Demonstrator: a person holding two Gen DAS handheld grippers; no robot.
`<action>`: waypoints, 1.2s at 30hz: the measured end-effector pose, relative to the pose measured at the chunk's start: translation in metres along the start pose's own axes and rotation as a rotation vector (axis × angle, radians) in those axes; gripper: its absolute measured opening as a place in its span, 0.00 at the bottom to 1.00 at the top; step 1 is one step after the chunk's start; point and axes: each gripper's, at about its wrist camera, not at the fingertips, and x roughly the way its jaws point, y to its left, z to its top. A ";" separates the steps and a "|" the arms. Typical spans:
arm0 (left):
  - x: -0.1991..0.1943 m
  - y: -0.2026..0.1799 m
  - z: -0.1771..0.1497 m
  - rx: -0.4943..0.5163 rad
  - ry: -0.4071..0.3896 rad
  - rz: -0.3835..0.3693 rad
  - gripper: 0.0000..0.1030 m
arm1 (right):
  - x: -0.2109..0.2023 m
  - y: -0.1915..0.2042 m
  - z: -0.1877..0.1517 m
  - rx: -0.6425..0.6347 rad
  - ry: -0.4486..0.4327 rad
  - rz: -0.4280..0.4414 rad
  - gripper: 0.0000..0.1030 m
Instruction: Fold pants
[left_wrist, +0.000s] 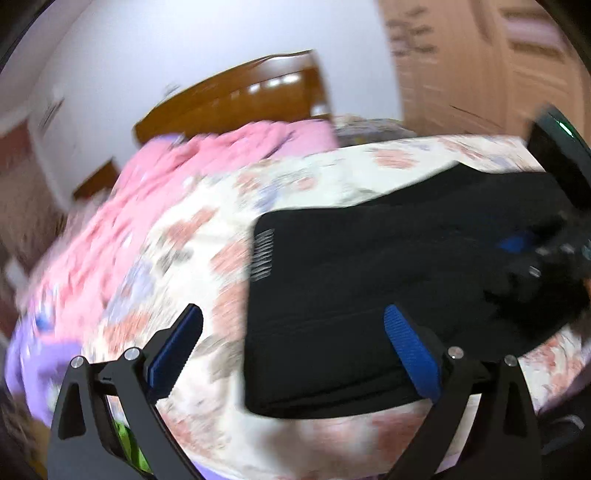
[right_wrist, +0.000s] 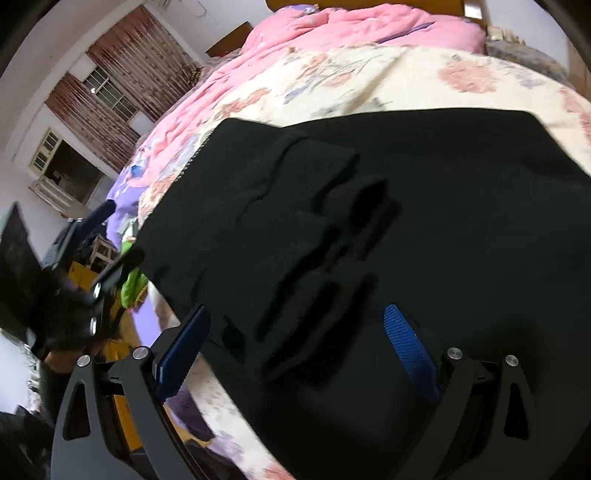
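Black pants (left_wrist: 369, 295) lie folded into a thick rectangle on a floral bedspread (left_wrist: 207, 236). My left gripper (left_wrist: 295, 325) is open and empty, above the near left edge of the pants. In the right wrist view the pants (right_wrist: 424, 221) fill most of the frame, with bunched folds in the middle. My right gripper (right_wrist: 295, 325) is open and empty, just above the pants near the bed edge. The right gripper also shows at the far right of the left wrist view (left_wrist: 517, 243), over the pants. The left wrist view is blurred.
A pink quilt (right_wrist: 351, 29) is heaped at the head of the bed, by a wooden headboard (left_wrist: 236, 96). A purple sheet (left_wrist: 33, 362) hangs at the bed's side. A window (right_wrist: 107, 92), curtains and cluttered furniture stand left of the bed.
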 end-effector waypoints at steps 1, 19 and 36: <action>0.005 0.011 -0.002 -0.031 0.012 0.014 0.97 | 0.001 0.002 0.001 0.008 -0.001 0.010 0.92; 0.010 0.009 0.046 -0.014 0.041 0.002 0.97 | -0.075 0.050 -0.031 -0.156 -0.266 -0.190 0.22; 0.058 -0.060 0.041 0.133 0.177 -0.095 0.98 | -0.086 -0.008 -0.060 -0.012 -0.265 -0.220 0.21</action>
